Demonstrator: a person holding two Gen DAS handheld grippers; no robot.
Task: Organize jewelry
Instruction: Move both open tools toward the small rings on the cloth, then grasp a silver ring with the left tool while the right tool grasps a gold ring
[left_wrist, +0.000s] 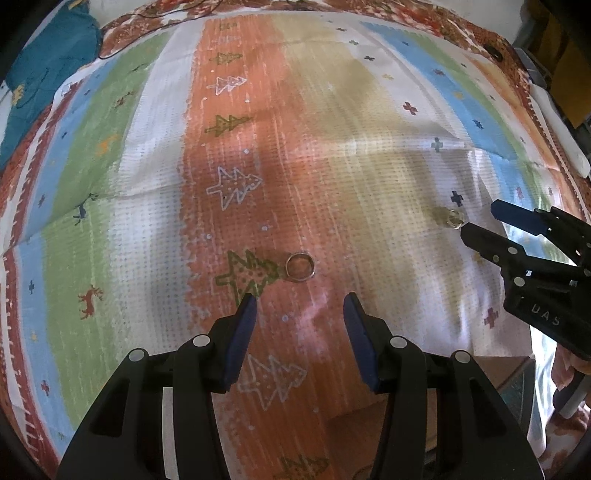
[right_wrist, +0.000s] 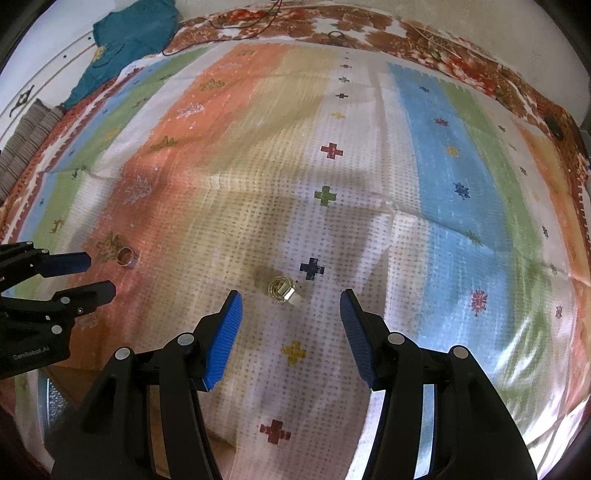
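A plain silver ring (left_wrist: 300, 267) lies flat on the orange stripe of the patterned cloth (left_wrist: 147, 155), just beyond my open, empty left gripper (left_wrist: 300, 304). It also shows in the right wrist view (right_wrist: 126, 256), just beyond the left gripper (right_wrist: 98, 275). A gold ornate ring (right_wrist: 281, 290) lies on the beige and white part of the cloth, just ahead of my open, empty right gripper (right_wrist: 291, 301). In the left wrist view the gold ring (left_wrist: 451, 217) lies at the tip of the right gripper (left_wrist: 478, 221).
The striped cloth (right_wrist: 443, 155) with trees and crosses covers the whole surface, with creases across it. A teal garment (right_wrist: 125, 40) lies at the far left corner. A thin dark cord (right_wrist: 236, 26) runs along the far edge. A white object (left_wrist: 561, 129) lies at the right edge.
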